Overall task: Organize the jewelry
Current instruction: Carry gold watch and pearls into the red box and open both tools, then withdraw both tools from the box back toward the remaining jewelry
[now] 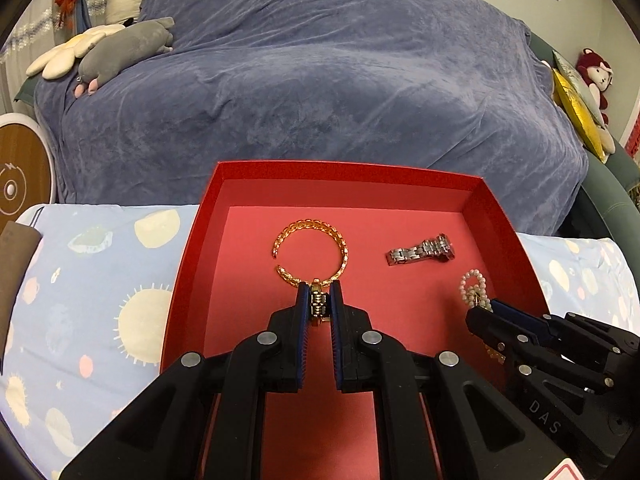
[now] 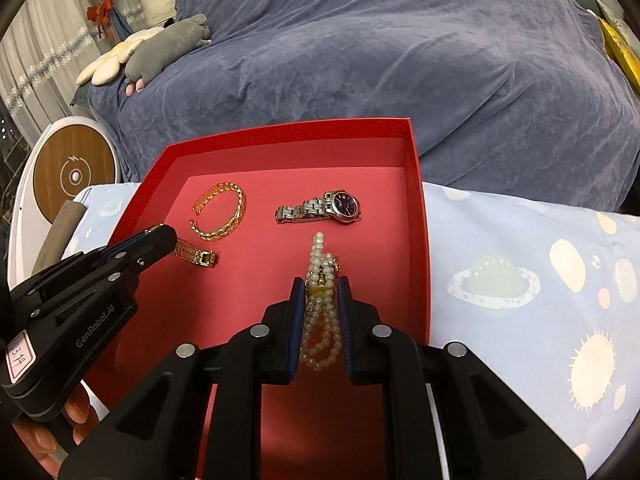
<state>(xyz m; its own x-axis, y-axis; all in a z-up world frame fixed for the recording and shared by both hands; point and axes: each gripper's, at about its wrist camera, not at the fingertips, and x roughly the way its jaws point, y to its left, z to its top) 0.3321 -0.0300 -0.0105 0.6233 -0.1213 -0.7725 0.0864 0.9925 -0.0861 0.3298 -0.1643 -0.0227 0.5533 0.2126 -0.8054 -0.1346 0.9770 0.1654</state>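
The left hand-held gripper (image 1: 319,300) pinches a gold link watch band (image 1: 318,304) between its blue pads at the centre of the left wrist view, low over the pink floor of an open red box (image 1: 344,172). In the right wrist view that band trails from the tool at middle left, its clasp (image 2: 206,258) apparently resting on the box floor. The right hand-held gripper (image 2: 320,292) is closed on a bunched pearl strand (image 2: 320,276) at the centre of its own view, loops hanging between the jaws and the upper end lying toward the box's middle. Beyond the 2 tools, 2 pieces already lie in the box: a gold open cuff bracelet (image 1: 312,250), just above the left tool's tips in the left wrist view, and a silver wristwatch (image 2: 320,208) with a dark blue dial, upper centre of the right wrist view. The box sits on a pale blue space-print cloth (image 1: 100,280) covering what looks like a desk or bench; a bed under a blue-grey blanket (image 1: 320,80) fills the top of both frames, with plush toys (image 1: 128,48) at upper left. By the look of it the sorting is well along: all 4 visible pieces are inside the box's walls, and what remains is releasing the 2 held pieces into their own spots, apart from the cuff and watch. No jewelry shows outside the box.
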